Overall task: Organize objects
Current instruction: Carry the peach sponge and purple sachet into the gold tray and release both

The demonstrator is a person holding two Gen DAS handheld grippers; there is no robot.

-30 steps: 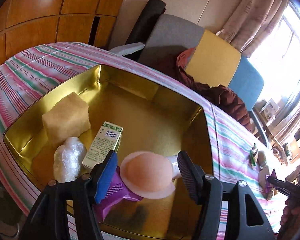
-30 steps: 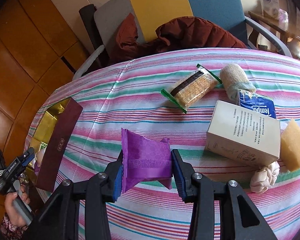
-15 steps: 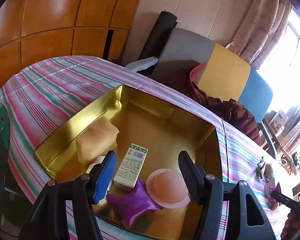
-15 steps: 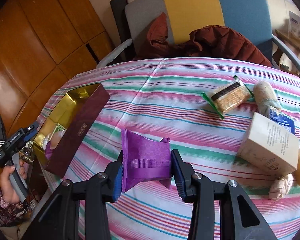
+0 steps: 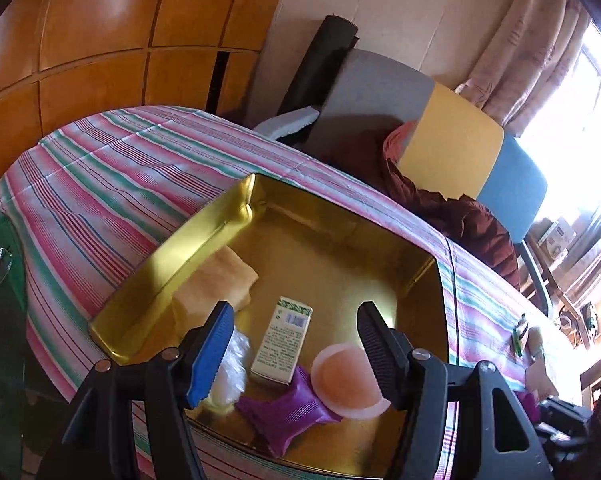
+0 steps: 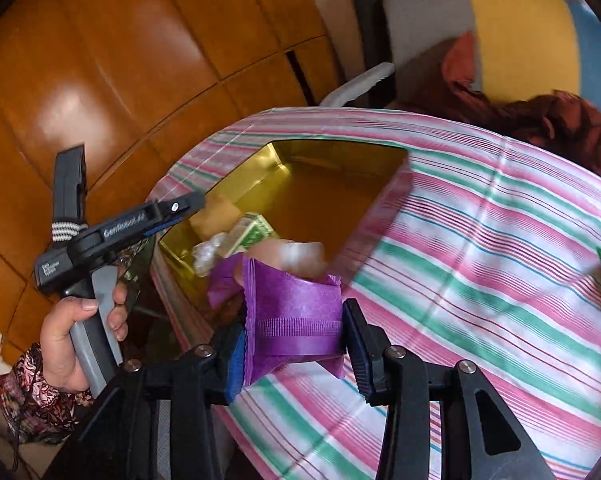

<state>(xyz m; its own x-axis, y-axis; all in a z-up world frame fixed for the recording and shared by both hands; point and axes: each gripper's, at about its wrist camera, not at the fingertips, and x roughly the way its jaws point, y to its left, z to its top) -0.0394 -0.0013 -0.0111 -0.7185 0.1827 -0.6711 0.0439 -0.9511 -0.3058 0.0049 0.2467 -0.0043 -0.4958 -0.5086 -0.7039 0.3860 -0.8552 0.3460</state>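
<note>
Purple and shiny, a flat packet sits pinched between the two pads of the right hand-held gripper. The pads press on both its sides, and it is up in the air above the striped cloth on the worktop, close to the gold tin.

The left hand-held gripper is wide, with nothing between its pads. It hangs over the near end of the tin. In the right view a hand with a flowery sleeve grips its grey handle.

Inside the tin, nearest the edge, lies a second purple packet. A round peach pad rests partly on top of it. Just to the left is a clear plastic lump, partly hidden by the blue pad of the left hand-held gripper. A little green and white box lies flat beside it, its far end pointing into the tin. A yellow sponge leans by the left wall — farther back the gold floor is bare.

Past the worktop stands a chair in grey, yellow and blue, with a dark red coat bunched on its seat. Behind that are brown wood panels and a pale curtain by a bright window.
</note>
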